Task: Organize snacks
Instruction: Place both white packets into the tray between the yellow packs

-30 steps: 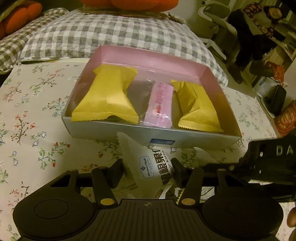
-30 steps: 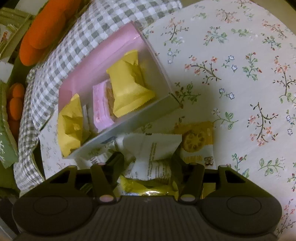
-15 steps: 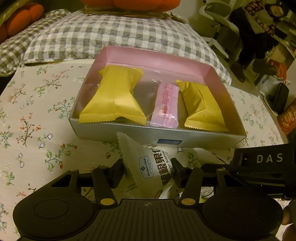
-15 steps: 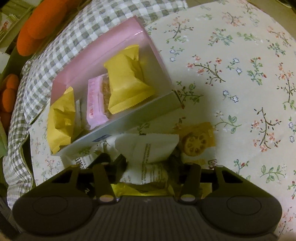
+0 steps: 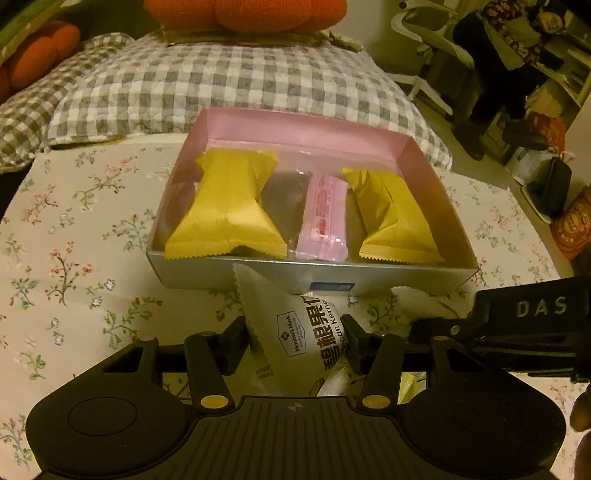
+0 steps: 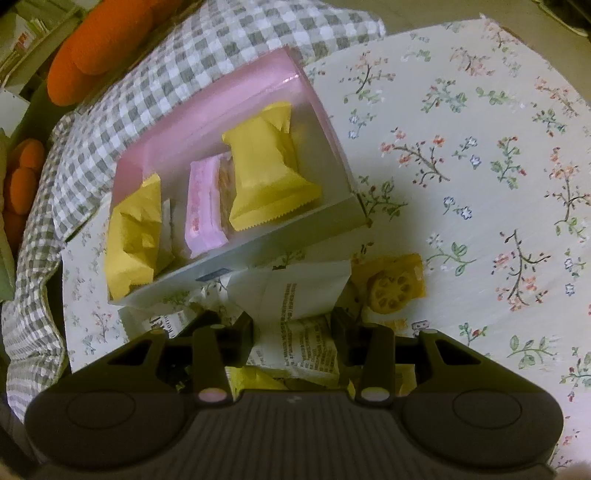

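Note:
A shallow box (image 5: 369, 282) with pink inner walls (image 6: 221, 118) holds two yellow packets (image 5: 225, 210) (image 5: 397, 218) and a pink packet (image 5: 325, 218). In front of the box, my left gripper (image 5: 293, 332) is shut on a white pecan packet (image 5: 295, 328) whose corner points up at the box's front wall. My right gripper (image 6: 291, 325) is closing, and its pads meet the sides of a second white packet (image 6: 299, 343) with printed text. That packet lies on a small heap of packets near the box's front wall.
A yellow lotus-root snack packet (image 6: 391, 288) lies on the floral tablecloth (image 6: 480, 147) right of the heap, and another yellow wrapper (image 6: 255, 380) under it. A grey checked cushion (image 5: 221, 81) and orange plush toys (image 5: 243, 14) lie behind the box. The right tool's black housing (image 5: 535, 314) crosses the left wrist view.
The right jaws have narrowed onto the white printed packet, and the right view has rolled slightly. The left gripper keeps its hold on the pecan packet.

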`<state>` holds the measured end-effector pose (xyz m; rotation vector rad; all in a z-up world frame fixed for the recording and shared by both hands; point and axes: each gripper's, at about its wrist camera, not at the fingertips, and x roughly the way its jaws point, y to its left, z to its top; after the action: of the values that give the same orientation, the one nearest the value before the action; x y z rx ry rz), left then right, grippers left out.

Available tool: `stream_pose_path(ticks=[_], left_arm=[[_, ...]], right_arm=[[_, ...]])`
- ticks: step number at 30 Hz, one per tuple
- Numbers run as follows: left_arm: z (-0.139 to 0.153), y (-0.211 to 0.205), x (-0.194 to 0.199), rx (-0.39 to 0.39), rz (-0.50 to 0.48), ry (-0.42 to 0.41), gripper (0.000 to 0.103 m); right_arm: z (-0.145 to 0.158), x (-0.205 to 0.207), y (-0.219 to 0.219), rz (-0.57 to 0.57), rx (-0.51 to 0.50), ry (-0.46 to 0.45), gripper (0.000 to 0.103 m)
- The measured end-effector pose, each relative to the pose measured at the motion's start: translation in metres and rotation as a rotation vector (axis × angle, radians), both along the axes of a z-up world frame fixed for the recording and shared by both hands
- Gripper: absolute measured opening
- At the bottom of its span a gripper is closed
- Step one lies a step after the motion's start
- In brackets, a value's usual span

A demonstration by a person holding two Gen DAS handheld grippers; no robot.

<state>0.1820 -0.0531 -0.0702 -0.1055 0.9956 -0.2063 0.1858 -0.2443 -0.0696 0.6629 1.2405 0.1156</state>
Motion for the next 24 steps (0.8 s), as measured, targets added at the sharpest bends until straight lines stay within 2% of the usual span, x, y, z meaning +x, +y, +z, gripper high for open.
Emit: stream_pose_path(ticks=[5, 15, 24], left_arm=[[0.006, 0.005, -0.004, -0.021, -0.007, 0.013, 0.051], [0.024, -0.005, -0.016, -0.018, -0.071, -0.024, 0.051], [0.036, -0.013, -0.020, 0.005, -0.107, -0.064, 0.051]], right_arm=[[0.008, -0.002, -0.010, -0.024, 0.005, -0.023, 0.040], [0.018, -0.006, -0.010, -0.014, -0.004, -0.069, 0.040], [0.034, -0.007, -0.005, 0.029, -0.077, -0.138, 0.039]])
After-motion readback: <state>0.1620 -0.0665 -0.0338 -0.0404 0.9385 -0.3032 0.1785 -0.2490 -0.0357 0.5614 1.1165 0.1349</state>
